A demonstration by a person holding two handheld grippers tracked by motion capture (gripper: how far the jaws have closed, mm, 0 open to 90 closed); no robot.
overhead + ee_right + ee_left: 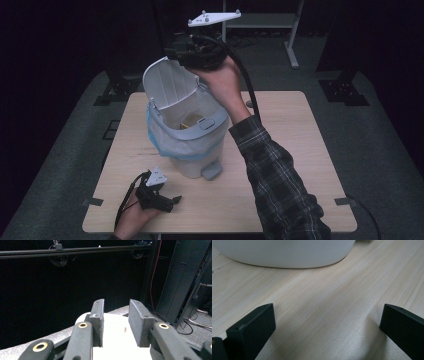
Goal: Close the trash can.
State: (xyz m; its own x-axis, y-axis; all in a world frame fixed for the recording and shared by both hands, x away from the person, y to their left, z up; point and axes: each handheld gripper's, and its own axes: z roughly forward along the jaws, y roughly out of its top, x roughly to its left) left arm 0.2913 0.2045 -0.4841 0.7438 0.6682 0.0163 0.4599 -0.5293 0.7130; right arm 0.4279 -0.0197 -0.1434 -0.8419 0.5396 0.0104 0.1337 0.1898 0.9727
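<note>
A white pedal bin [192, 152] with a blue bag liner stands in the middle of the wooden table [300, 150]. Its lid [167, 87] is swung up and open, and something yellowish [189, 120] lies inside. My right gripper [175, 52] hangs in the air at the lid's top right edge, held by a hand in a plaid sleeve. In the right gripper view its jaws [116, 301] stand a little apart, with the white lid [115, 332] showing below and between them; no pad visibly presses on it. My left gripper [176, 200] rests low on the table in front of the bin, its jaws [329, 306] wide and empty.
The bin's grey pedal [212, 171] sticks out toward the front of the table. The bin's rounded base [287, 255] lies just beyond the left jaws. Dark stands and a metal frame [290, 45] surround the table on grey floor.
</note>
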